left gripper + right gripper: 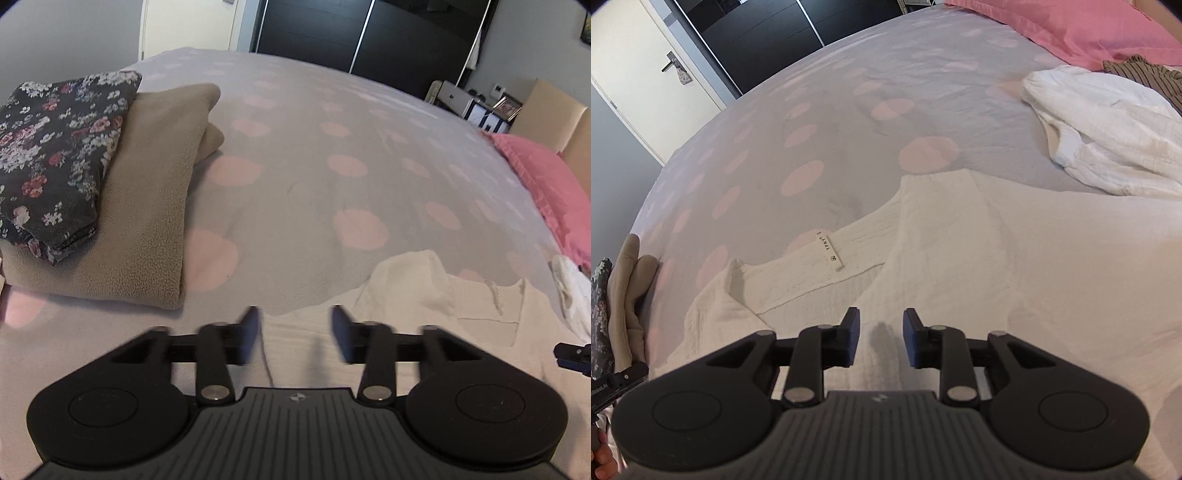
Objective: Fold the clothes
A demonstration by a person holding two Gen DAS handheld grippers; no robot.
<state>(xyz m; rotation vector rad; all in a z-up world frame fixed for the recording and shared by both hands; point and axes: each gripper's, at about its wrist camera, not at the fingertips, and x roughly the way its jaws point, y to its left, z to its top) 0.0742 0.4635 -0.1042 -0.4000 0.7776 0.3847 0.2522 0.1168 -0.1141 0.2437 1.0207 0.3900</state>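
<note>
A cream-white textured garment (960,251) lies spread on the bed, with its neck label (829,249) facing up. It also shows in the left wrist view (443,306). My left gripper (295,328) is open just above the garment's left edge, nothing between its fingers. My right gripper (881,332) is open over the garment's middle, and a raised ridge of fabric (882,354) lies between its fingers. The right gripper's edge shows at the far right of the left wrist view (574,356).
The bed has a grey cover with pink dots (332,155). A folded beige fleece (147,206) with a folded dark floral garment (55,155) on top sits at the left. A crumpled white garment (1108,136) and a pink pillow (1089,29) lie at the right.
</note>
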